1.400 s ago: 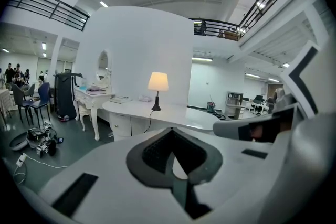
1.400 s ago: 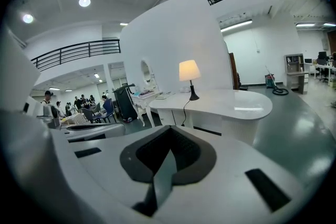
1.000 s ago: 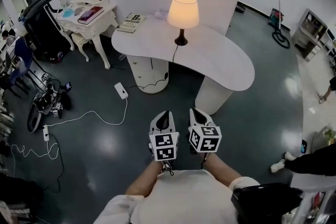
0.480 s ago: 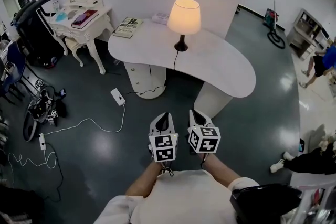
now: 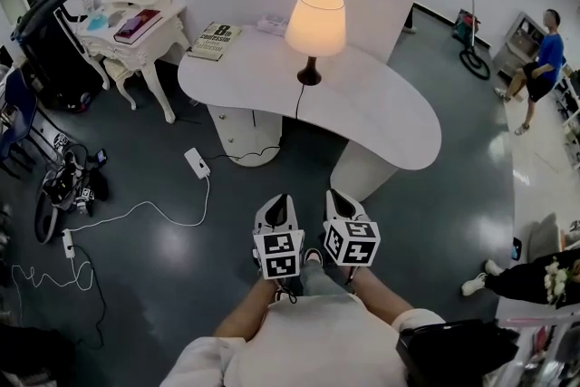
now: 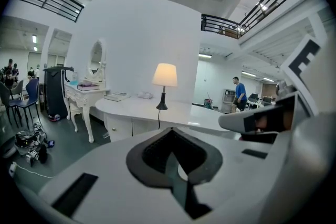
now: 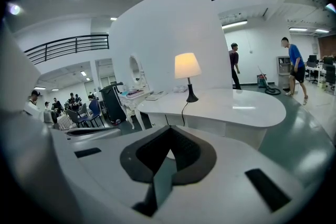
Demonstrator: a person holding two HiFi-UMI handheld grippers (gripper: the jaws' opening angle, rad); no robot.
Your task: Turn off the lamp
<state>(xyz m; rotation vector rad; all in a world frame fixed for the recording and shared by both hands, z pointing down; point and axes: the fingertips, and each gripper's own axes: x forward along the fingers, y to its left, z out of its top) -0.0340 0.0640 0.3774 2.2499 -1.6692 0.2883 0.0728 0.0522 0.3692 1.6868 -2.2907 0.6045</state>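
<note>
I am holding my left gripper (image 5: 278, 206) and right gripper (image 5: 338, 198) side by side, both closed on nothing. The lit cream-shaded, black-stemmed lamp (image 5: 314, 24) is standing upright straight ahead, well apart, by the far edge of the white curved tabletop (image 5: 385, 113); the right gripper seems marginally nearer.

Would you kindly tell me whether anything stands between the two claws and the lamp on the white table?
Nothing visible does. The left claw and right claw hang over floor short of the table. The tabletop before the lamp is bare except for its cord.
</note>
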